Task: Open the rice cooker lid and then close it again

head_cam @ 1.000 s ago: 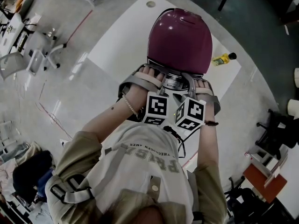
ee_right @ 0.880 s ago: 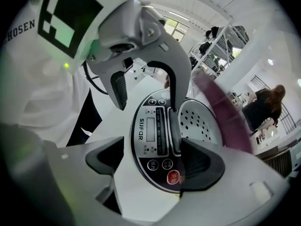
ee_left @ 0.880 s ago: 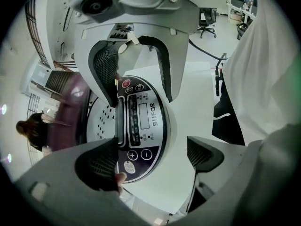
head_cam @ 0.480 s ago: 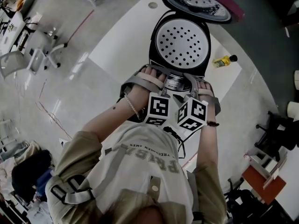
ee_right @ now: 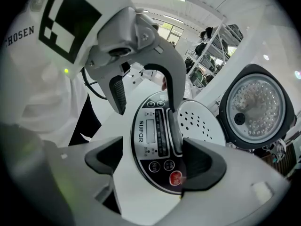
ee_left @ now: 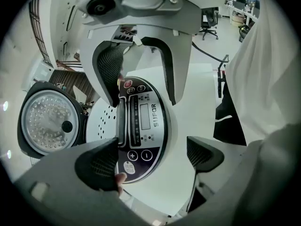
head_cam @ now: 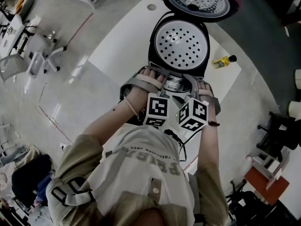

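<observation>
- The cooker (head_cam: 153, 55) is sitting on the white surface (head_cam: 117, 46) with its lid (head_cam: 197, 1) standing fully open – tipped back on its hinge at the far side, its studded inner face showing.
- A perforated white plate (head_cam: 181, 44) is lying across the cooker's mouth.
- The left hand-held gripper (ee_left: 150, 159) is pointing steeply down at the cooker's front. Its jaws are standing wide apart and gripping nothing; the control panel (ee_left: 141, 121) is showing in the gap between them.
- The right hand-held gripper (ee_right: 153, 161) is hanging just beside the left one at the same front edge. Its jaws are likewise spread and closing on nothing, with the panel between them. One jaw is lying over the panel's edge beside the red button (ee_right: 175, 177) – whether it is touching cannot be told.
- A small yellow bottle (head_cam: 223, 60) is lying on the surface to the cooker's right, apart from it.
</observation>
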Demonstrator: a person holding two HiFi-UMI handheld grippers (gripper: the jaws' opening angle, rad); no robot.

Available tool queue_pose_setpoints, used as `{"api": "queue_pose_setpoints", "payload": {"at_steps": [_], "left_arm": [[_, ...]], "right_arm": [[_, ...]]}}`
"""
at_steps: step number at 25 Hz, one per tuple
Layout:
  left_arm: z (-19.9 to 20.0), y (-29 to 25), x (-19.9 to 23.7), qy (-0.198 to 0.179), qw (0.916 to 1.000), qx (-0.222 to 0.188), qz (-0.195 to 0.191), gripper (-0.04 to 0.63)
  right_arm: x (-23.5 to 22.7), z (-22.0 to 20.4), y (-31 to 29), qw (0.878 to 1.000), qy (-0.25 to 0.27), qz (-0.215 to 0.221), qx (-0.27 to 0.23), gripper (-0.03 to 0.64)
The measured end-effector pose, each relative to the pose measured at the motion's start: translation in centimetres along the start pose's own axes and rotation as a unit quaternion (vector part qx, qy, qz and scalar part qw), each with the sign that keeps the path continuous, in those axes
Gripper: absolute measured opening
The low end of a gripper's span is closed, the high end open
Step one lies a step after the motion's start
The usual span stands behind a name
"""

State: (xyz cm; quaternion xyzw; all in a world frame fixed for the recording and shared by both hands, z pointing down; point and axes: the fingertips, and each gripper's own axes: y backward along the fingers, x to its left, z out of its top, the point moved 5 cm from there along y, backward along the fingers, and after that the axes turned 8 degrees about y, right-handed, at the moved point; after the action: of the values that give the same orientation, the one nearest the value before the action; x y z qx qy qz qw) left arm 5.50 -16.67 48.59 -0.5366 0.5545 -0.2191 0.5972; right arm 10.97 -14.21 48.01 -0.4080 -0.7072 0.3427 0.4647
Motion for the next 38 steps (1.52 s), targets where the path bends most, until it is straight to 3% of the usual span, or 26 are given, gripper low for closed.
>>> {"api": "queue_pose_setpoints", "payload": {"at_steps": [7, 14, 18, 24, 30, 38], "left_arm": [[0.1, -0.2, 0.1, 0.010, 0.9999, -0.004, -0.004, 0.468], [0.4, 0.1, 0.5, 0.084, 0.9943, -0.059, -0.031, 0.466], [0.3, 1.1, 0.7, 0.131, 0.9873, -0.088, -0.019, 0.467], [0.6, 3.5, 0.8, 0.212, 0.9656, -0.149, 0.014, 0.466], [0.6, 5.4, 0.6, 0.271, 0.9449, -0.177, 0.048, 0.466], [-0.7, 7.3, 2.9, 0.362, 0.8961, -0.242, 0.087, 0.466]], "right_arm": [[0.2, -0.2, -0.1, 1.000, -0.006, 0.008, -0.016, 0.395], [0.0, -0.1, 0.4, 0.993, -0.068, -0.023, -0.092, 0.399], [0.3, 0.3, 1.7, 0.983, -0.107, -0.056, -0.140, 0.397], [0.8, -0.6, 4.4, 0.959, -0.172, -0.113, -0.197, 0.397], [0.7, -1.5, 7.4, 0.931, -0.213, -0.146, -0.258, 0.397], [-2.0, -4.1, 10.1, 0.888, -0.284, -0.180, -0.315, 0.397]]}}
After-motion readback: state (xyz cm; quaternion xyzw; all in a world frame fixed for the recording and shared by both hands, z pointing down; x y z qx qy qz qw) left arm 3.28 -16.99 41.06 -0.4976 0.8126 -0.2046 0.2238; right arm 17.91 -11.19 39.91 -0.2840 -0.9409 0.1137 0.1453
